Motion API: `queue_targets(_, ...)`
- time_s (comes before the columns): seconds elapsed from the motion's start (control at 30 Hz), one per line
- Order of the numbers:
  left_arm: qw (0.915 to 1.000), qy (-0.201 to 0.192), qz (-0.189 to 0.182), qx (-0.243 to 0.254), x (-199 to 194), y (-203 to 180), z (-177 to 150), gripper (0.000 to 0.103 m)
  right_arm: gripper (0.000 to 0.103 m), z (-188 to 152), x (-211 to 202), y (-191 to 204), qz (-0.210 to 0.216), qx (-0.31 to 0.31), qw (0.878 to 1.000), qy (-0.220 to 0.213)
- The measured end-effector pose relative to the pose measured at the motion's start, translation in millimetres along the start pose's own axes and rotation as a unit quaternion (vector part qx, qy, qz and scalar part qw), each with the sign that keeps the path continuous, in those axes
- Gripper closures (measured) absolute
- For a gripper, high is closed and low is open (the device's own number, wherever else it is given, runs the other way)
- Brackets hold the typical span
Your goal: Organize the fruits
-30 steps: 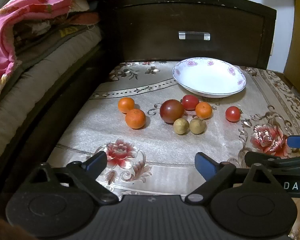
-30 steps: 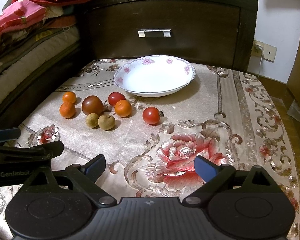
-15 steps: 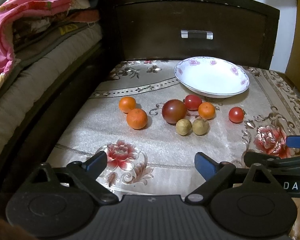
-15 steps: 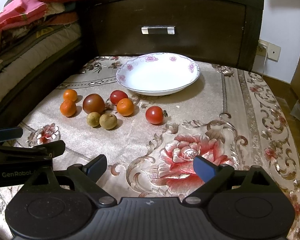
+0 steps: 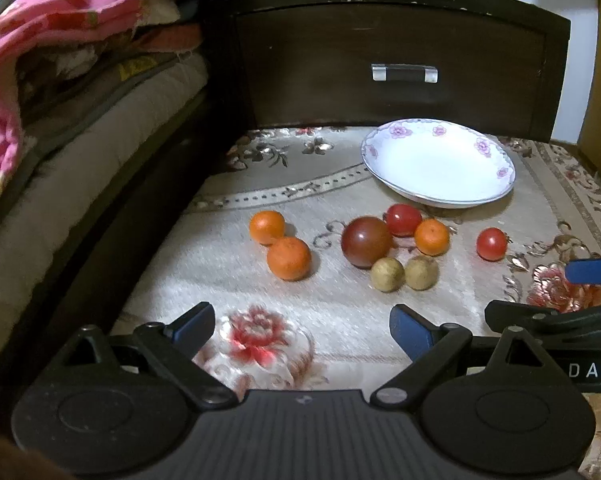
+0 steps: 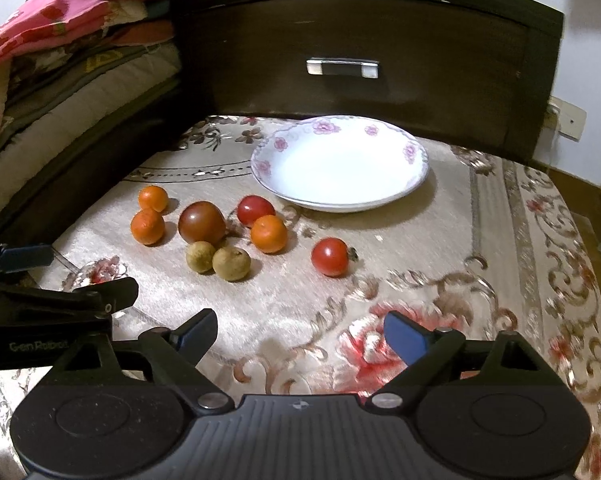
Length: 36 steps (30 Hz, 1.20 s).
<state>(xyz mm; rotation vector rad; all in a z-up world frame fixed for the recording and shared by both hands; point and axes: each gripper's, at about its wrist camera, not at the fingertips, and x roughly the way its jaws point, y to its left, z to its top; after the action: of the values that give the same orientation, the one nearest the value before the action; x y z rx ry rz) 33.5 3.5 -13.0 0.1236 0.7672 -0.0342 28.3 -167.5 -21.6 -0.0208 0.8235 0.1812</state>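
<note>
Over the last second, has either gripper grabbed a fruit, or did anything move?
Nothing grabbed. Both cameras have eased forward toward the fruit; the left gripper and right gripper stay open and empty. The fruits, including the lone red tomato, and the empty plate have not moved.

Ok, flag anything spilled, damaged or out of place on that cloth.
Nothing spilled or damaged. The plate sits empty while all eight fruits lie loose on the cloth; one small red tomato sits apart from the cluster.
</note>
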Motion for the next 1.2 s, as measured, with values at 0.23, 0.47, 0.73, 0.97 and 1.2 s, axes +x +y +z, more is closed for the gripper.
queue_targets(0.23,0.9998,0.007,-0.001,0.019,15.4,14.9,13.6,0.004,0.021,19.1,16.8,9.7,0.039,-0.032,0.999,-0.002)
queue_targets(0.47,0.9989,0.031,-0.013,0.033,35.9,26.9,18.9,0.009,0.039,32.6,44.2,17.6,0.101,-0.066,0.993,0.020)
queue_targets(0.73,0.9971,0.049,-0.055,0.015,50.2,35.6,19.1,0.011,0.064,36.1,68.3,22.4,0.128,-0.070,0.988,0.042)
queue_targets(0.97,0.9953,0.053,-0.068,0.043,58.2,23.5,16.2,0.012,0.065,37.6,81.0,22.7,0.135,-0.078,0.987,0.043)
queue_targets(1.2,0.9940,0.041,-0.091,0.044,65.1,26.7,23.4,0.020,0.076,37.9,81.4,20.3,0.127,-0.078,0.988,0.044)
